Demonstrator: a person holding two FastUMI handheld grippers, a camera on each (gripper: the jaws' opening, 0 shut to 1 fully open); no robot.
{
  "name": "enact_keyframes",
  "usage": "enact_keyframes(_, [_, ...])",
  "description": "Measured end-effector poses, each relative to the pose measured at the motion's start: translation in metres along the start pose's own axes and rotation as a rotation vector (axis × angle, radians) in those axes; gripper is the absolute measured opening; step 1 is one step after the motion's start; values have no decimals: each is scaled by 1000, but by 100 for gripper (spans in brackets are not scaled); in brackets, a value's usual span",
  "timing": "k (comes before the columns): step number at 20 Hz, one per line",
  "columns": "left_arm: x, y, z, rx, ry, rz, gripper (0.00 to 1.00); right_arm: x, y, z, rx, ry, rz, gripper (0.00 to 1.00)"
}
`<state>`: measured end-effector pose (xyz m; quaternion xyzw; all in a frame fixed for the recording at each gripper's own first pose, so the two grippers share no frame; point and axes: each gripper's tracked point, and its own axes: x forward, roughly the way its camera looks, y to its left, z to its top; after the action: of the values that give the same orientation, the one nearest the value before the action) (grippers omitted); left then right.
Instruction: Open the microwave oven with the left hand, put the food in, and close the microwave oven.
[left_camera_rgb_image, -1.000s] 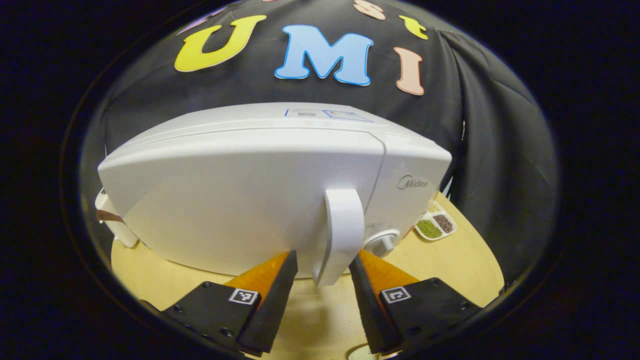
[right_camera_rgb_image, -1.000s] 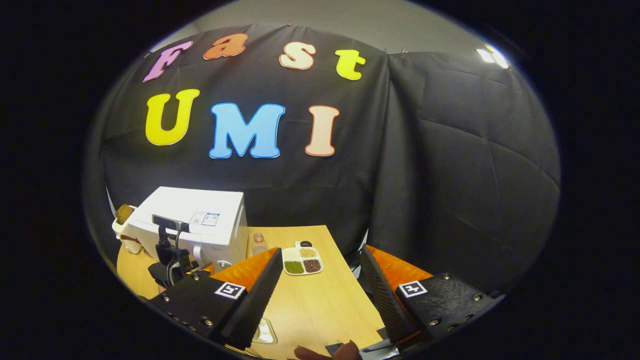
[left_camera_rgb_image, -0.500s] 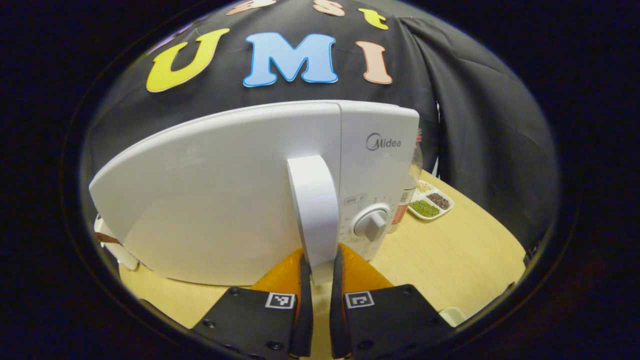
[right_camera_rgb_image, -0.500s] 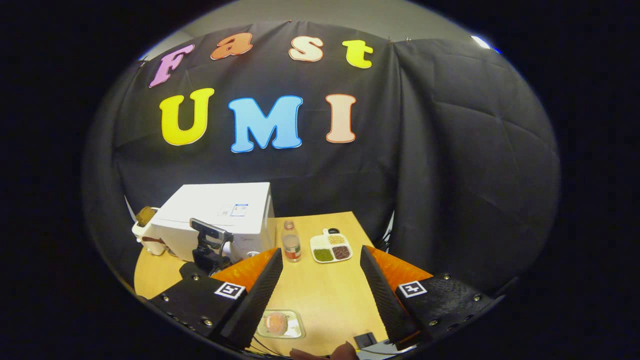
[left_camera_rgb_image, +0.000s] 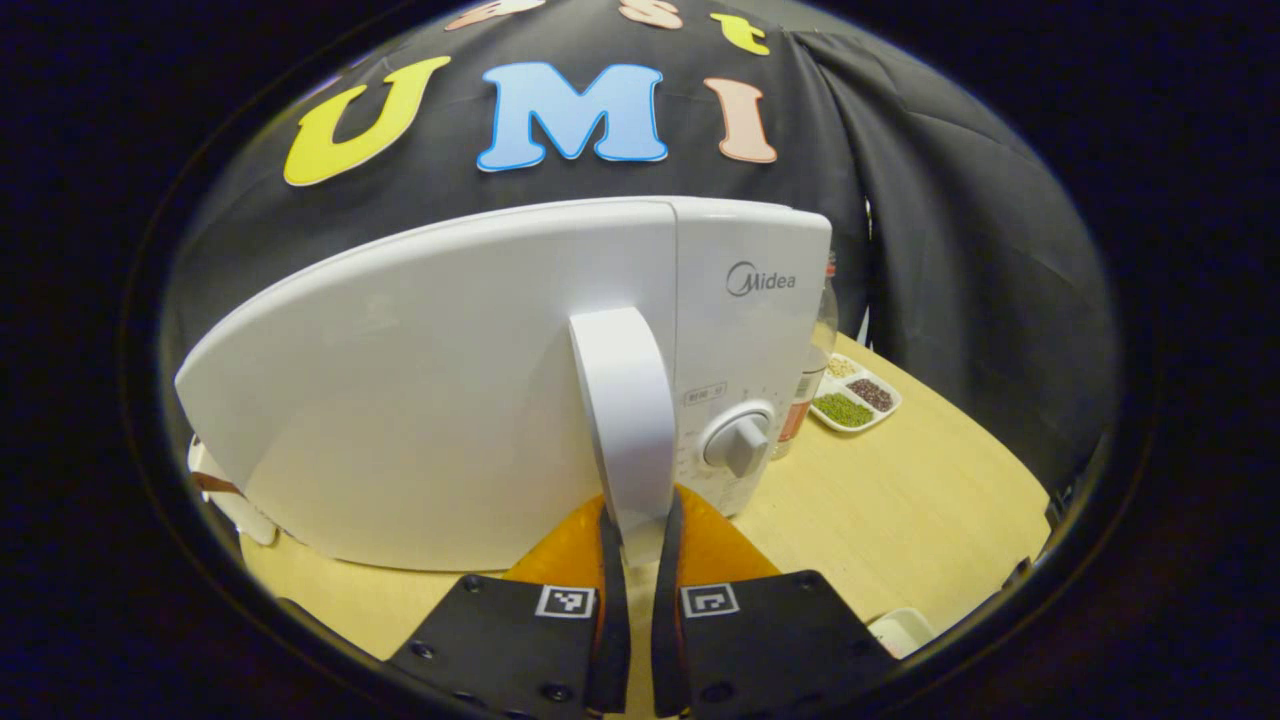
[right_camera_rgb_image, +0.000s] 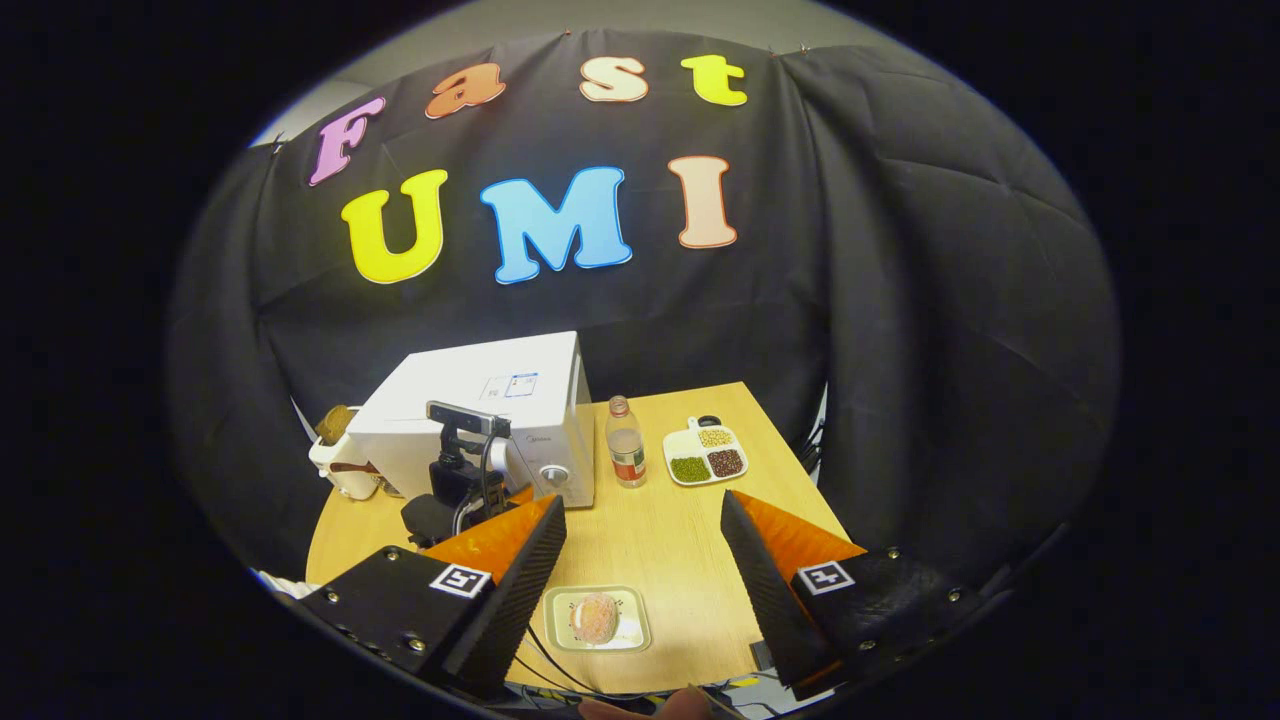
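Observation:
The white microwave (left_camera_rgb_image: 450, 400) stands close in front of me in the left gripper view, its door lying flush with the body. My left gripper (left_camera_rgb_image: 641, 505) is shut on the lower end of the vertical door handle (left_camera_rgb_image: 620, 400), one finger on each side. In the right gripper view the microwave (right_camera_rgb_image: 500, 400) sits at the table's back left, with the left gripper (right_camera_rgb_image: 460, 485) at its front. The food (right_camera_rgb_image: 597, 617), a pinkish lump, lies on a small pale tray (right_camera_rgb_image: 632, 632) near the table's front edge. My right gripper (right_camera_rgb_image: 641, 502) hangs open above that tray, holding nothing.
A dial knob (left_camera_rgb_image: 738, 443) sits right of the handle. A bottle (right_camera_rgb_image: 626, 455) and a white divided dish of beans (right_camera_rgb_image: 705, 455) stand right of the microwave. A white appliance (right_camera_rgb_image: 340, 468) stands at its left. The wooden table (right_camera_rgb_image: 680, 540) has bare room in the middle.
My left gripper has shut on the door handle and now holds still there. The right gripper has tipped downward, bringing the food tray and more of the table into view.

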<state>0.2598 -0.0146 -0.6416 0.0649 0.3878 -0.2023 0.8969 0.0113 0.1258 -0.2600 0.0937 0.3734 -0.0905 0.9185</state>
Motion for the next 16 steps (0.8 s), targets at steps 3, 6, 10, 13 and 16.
enact_keyframes(3, [-16, -5, -14, -27, -1, -15, 18, 4, -7, -25, -5, 41, 4, 96])
enact_keyframes(6, [-61, -5, -38, -28, -56, -22, 17, 12, -8, -50, -16, 88, 23, 96])
enact_keyframes(10, [-112, 2, -70, -51, -83, -49, 15, 42, 3, -91, -59, 169, 55, 96])
enact_keyframes(13, [-148, 14, -92, -21, -100, -29, 19, 65, 20, -125, -74, 240, 86, 96])
enact_keyframes(16, [-177, 31, -112, -30, -101, -23, 24, 90, 41, -158, -97, 317, 110, 96])
